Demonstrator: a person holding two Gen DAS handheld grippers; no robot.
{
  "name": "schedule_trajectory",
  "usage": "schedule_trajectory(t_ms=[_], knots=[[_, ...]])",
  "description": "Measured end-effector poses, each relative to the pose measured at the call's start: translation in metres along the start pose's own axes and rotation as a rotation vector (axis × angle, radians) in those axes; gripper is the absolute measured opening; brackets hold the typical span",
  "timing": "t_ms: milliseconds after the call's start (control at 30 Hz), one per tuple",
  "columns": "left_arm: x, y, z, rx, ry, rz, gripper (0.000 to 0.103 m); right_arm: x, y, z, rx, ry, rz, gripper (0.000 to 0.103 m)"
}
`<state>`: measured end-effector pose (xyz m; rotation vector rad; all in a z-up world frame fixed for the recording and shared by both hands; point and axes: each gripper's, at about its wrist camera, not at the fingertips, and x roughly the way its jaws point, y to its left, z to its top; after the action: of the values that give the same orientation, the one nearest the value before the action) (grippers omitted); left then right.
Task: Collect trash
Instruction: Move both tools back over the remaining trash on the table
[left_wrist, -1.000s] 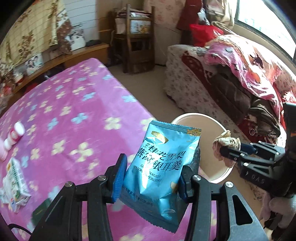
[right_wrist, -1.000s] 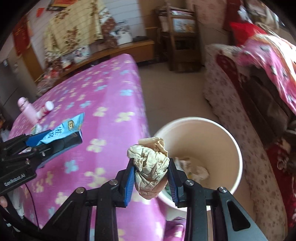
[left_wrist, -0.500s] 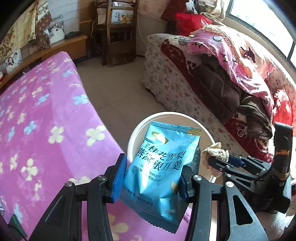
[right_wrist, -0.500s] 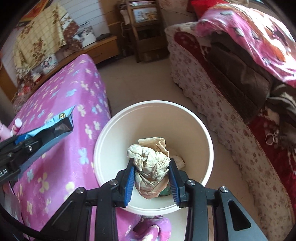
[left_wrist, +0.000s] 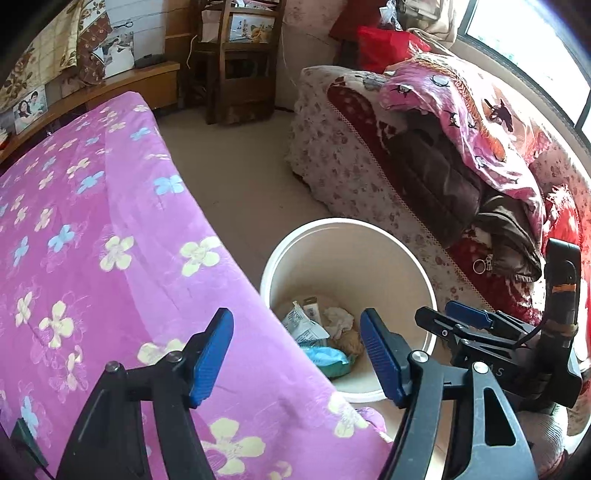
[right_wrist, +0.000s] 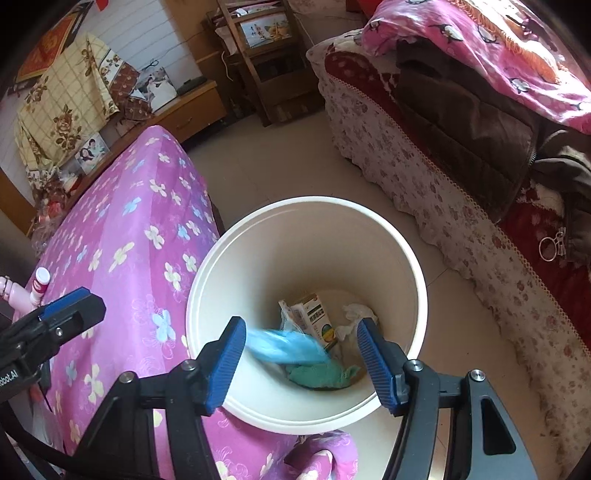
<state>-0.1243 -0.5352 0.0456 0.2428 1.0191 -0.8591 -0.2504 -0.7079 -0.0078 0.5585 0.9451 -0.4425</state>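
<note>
- Released since a second ago: blue snack packet (right_wrist: 284, 345) and crumpled paper wad (left_wrist: 349, 341), now inside white bin (right_wrist: 207, 266).
- Left gripper (left_wrist: 295, 356) and right gripper (right_wrist: 301, 363): spread wide, empty, poised above bin for drop.

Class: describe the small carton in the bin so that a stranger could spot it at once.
Find the round cream plastic bin on the floor beside the purple flowered bedspread. Among the trash at its bottom, the small white-and-green printed cardboard carton is the only rigid, boxy piece.

A white trash bin (right_wrist: 413, 273) stands on the tiled floor (right_wrist: 280, 155) beside the pink-covered table (right_wrist: 122, 236).
</note>
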Motion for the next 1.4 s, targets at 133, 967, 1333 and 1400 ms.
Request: schedule_trajectory(t_ms=[133, 967, 1333, 1400], knots=[[-0.007, 0.003, -0.004, 0.011, -0.013, 0.028, 0.072, -0.002, 0.008, -0.003, -0.011, -0.002, 0.005, 0.067], [-0.086, 0.053, -0.039, -0.051, -0.140, 0.160, 0.072, -0.047, 0.103, -0.012, -0.173, -0.044, 0.003, 0.067], [-0.128, 0.100, -0.064, -0.107, -0.179, 0.252, 0.072, -0.058, 0.172, -0.022, -0.262, -0.058, 0.061, 0.067], [-0.134, 0.110, -0.069, -0.123, -0.181, 0.262, 0.072, -0.057, 0.184, -0.025, -0.280, -0.052, 0.074, 0.067]])
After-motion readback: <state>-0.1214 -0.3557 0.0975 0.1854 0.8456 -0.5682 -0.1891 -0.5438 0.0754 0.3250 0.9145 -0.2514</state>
